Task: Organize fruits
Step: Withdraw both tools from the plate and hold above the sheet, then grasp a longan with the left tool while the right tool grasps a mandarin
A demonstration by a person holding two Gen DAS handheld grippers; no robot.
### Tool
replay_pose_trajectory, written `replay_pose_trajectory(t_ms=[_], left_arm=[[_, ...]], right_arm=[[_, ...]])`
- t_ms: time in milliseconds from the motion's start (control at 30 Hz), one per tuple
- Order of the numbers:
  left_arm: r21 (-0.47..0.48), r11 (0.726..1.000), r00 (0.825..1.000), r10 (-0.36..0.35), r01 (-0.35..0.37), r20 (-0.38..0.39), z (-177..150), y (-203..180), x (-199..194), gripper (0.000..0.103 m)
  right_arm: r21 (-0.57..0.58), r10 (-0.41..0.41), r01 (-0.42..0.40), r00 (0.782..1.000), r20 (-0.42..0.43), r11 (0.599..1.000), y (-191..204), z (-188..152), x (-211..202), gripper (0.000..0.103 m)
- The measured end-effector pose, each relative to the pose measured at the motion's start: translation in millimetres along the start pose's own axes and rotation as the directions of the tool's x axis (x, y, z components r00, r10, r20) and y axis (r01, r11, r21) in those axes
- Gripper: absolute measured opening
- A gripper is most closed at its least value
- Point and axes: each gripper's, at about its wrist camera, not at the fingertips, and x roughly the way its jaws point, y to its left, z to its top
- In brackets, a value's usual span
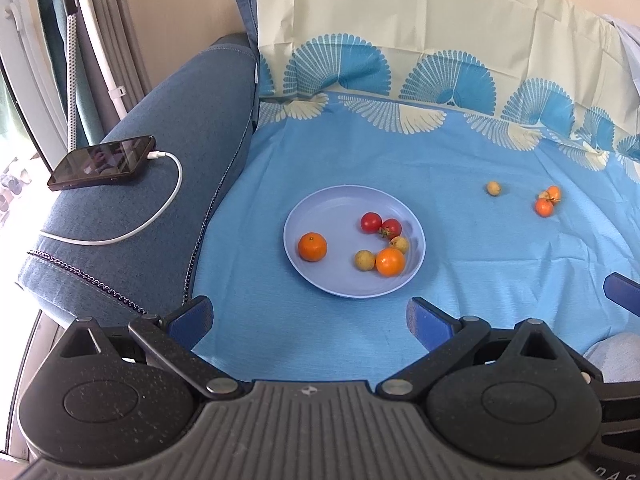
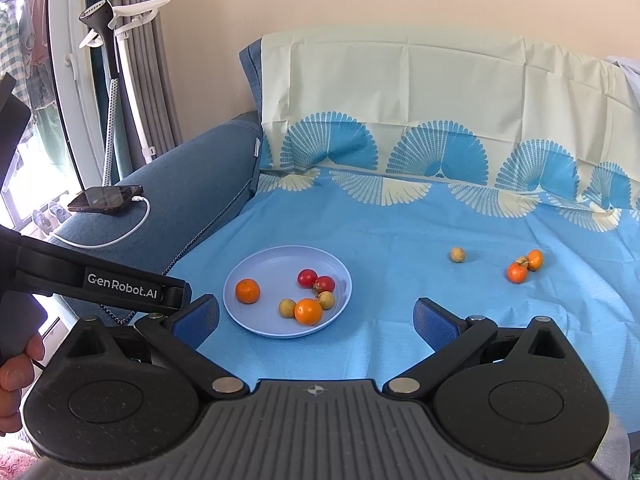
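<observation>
Both the left gripper (image 1: 310, 316) and right gripper (image 2: 316, 320) gape empty; round longan (image 2: 457, 255) right of the plate (image 2: 244, 322) may roll off soft cloth if nudged.

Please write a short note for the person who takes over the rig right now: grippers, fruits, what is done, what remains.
Left gripper: open, empty, short of the plate.
Right gripper: open, empty, also held back.
Done: six fruits lie on the plate, namely two oranges, two red tomatoes and two small yellowish fruits.
Left: a lone yellowish fruit and an orange cluster still on the blue cloth to the right; its count is unclear.
</observation>
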Motion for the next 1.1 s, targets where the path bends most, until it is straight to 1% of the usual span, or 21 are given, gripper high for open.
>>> replay_pose_trajectory(t_ms=[267,667,933,1100], left_arm=[[0.003,1.000,1.000,0.003,-0.003,-0.024,4.2,-2.0,11.0,0.103],[0.021,1.000,0.999,0.004,-0.003,-0.037,16.4,-11.5,22.3,0.103],[0.047,0.999,0.999,-0.013,0.015,-0.046,33.9,-32.4,34.7,0.103],[0.079,0.996,0.998,-0.032,0.037,-0.054,51.2,-55.2,49.7,0.103]], right_arm=[[0.008,0.001,0.000,1.000,-0.022,1.000,-3.8,0.6,10.7,0.102],[0.042,-0.018,0.019,0.999,-0.030,0.999,-18.0,0.7,22.4,0.102],[0.081,-0.053,0.054,0.998,-0.025,0.995,-39.5,2.8,29.5,0.102],[0.114,-0.109,0.111,0.994,-0.021,0.987,-64.7,3.5,37.7,0.102]])
